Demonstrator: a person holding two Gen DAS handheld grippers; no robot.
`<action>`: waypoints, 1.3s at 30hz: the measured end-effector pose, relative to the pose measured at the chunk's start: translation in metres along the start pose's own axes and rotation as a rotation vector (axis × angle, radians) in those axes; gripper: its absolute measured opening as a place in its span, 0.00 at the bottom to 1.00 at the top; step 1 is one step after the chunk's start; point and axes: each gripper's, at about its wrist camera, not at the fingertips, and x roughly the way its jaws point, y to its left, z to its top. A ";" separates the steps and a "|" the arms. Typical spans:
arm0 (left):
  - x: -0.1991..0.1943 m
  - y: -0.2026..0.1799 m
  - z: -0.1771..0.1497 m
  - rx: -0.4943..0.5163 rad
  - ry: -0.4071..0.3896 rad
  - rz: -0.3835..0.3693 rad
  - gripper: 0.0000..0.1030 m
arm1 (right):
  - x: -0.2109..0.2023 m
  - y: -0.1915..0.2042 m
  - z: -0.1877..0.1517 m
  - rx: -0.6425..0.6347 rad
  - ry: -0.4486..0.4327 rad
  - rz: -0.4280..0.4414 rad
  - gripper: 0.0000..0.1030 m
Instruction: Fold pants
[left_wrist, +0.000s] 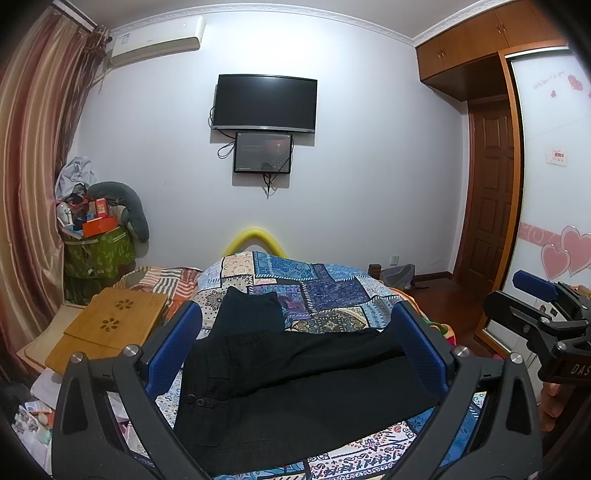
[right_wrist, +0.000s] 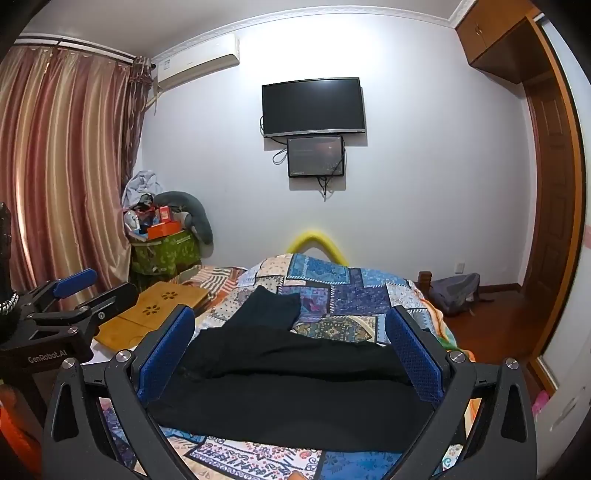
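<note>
Spreading wide on both tools, the blue-padded fingers (left_wrist: 173, 347) are seen to grip nothing: the left gripper (left_wrist: 295, 347) is held with its jaws far apart above the black pants (left_wrist: 295, 384), and the right gripper (right_wrist: 291, 350) is held likewise, its fingers (right_wrist: 413, 362) framing the same garment without touching it. Such an open, hovering stance is judged to suit an approach, each tool being readied to close on a portion of cloth for a fold; which edge is meant cannot be told. One pair of pants is counted, laid across the near part of the patchwork bedspread (left_wrist: 325, 291), with the buttoned waistband end toward the left and one leg angled away toward the far end of the bed, the other lying across toward the right; the garment appears spread rather than folded, so the task is judged to be at an early step. Two grippers are counted, each visible at the edge of the other's view. Beyond the bed, one wooden lap tray (left_wrist: 110, 325) lies at the left, probably set aside to leave room. On the wall, two screens are mounted, a television (left_wrist: 264, 103) above a smaller monitor (left_wrist: 263, 153), and one air conditioner (left_wrist: 159, 38) sits near the curtain (left_wrist: 33, 147).
</note>
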 end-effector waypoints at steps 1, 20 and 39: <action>0.000 0.000 0.000 0.000 0.000 0.000 1.00 | 0.002 -0.001 -0.001 0.000 0.001 0.001 0.99; 0.000 0.005 0.000 -0.008 0.004 -0.003 1.00 | 0.000 0.000 0.001 0.002 -0.002 0.002 0.99; 0.001 0.007 0.003 -0.009 0.006 0.004 1.00 | -0.001 0.004 0.004 0.003 -0.001 0.002 0.99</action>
